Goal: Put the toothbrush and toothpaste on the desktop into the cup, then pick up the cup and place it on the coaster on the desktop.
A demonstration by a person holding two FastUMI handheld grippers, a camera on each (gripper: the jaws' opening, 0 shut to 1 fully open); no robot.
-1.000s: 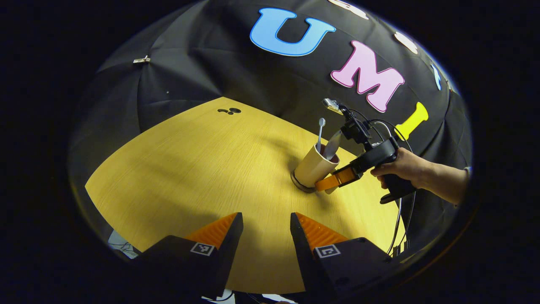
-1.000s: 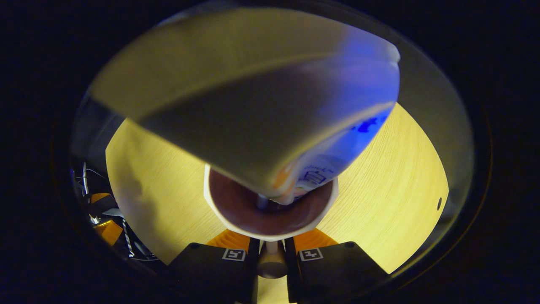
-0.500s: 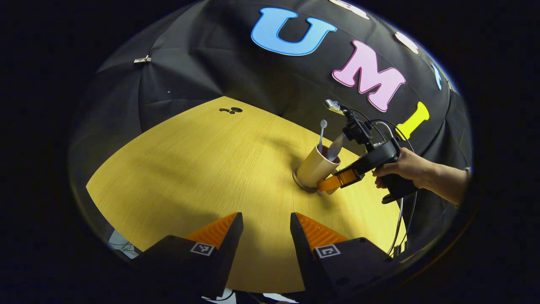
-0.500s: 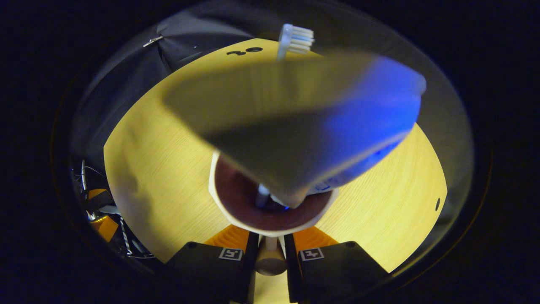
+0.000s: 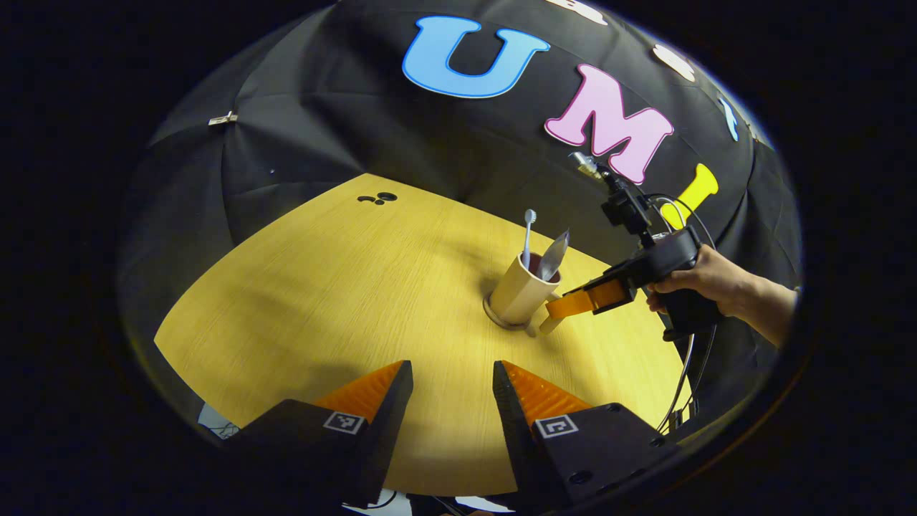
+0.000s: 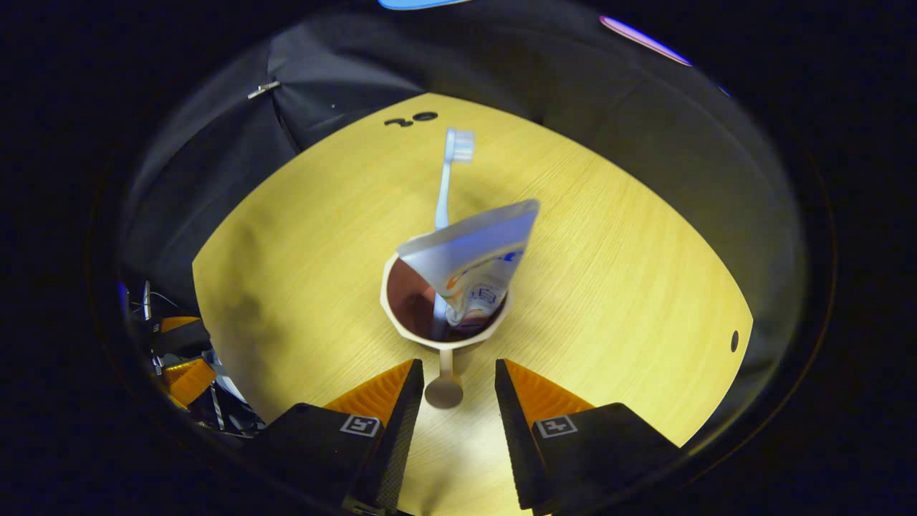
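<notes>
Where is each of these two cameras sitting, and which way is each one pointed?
Left gripper view: rides on the left gripper, looking across the wooden table toward the cup on its coaster; the right gripper and the hand holding it show beyond.
Right gripper view: rides on the right gripper, looking down at the cup, its fingers open beside the handle.
Shared: cup, toothbrush, toothpaste, table.

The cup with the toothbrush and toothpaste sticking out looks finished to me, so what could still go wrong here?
1. The right gripper is open with the cup's handle between its fingers; pulling back crookedly could snag it and drag the cup off the coaster.
2. The toothbrush and toothpaste stand tall above the rim, so a bump might tip the cup.
</notes>
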